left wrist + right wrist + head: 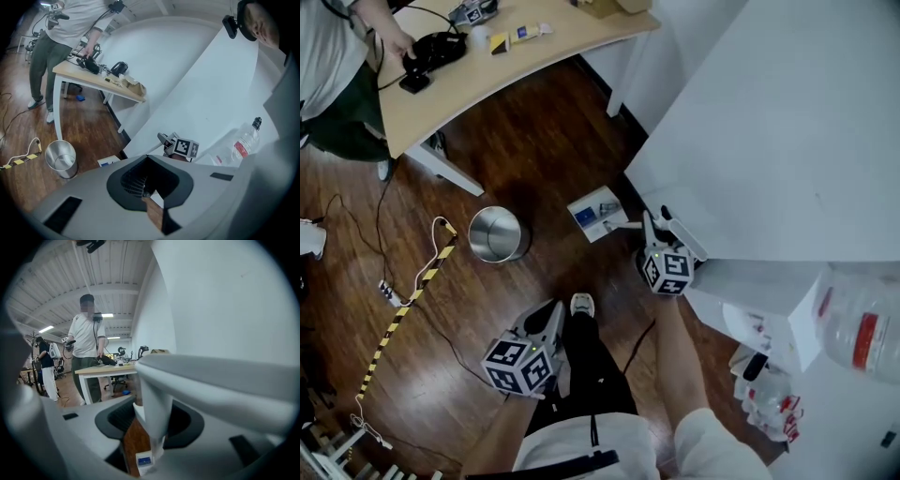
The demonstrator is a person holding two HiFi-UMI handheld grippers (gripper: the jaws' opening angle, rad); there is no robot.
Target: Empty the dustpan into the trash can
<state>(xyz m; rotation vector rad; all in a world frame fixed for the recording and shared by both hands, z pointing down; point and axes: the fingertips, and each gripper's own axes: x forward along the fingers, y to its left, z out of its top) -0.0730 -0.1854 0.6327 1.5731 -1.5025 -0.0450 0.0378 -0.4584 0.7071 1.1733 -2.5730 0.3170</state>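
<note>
A round metal trash can [497, 234] [61, 159] stands open on the wooden floor. To its right a white dustpan [598, 213] [108, 161] with a blue label [144, 460] sits low by the floor. Its pale handle [152, 394] rises between the jaws of my right gripper [658, 228] [150, 437]. Floor shows between the handle and the left pad, so the jaws stand open around it. My left gripper [551, 314] [152, 199] hangs lower left, nearer me, its jaws a little apart and empty. The pan's contents are hidden.
A large white tabletop [769, 122] overhangs at the right, close to the right gripper. A wooden desk [516, 56] with a person [328, 75] is at the back. A yellow-black taped cable [412, 291] crosses the floor at left. A plastic bottle [862, 323] lies at the right. My shoe [581, 305] is between the grippers.
</note>
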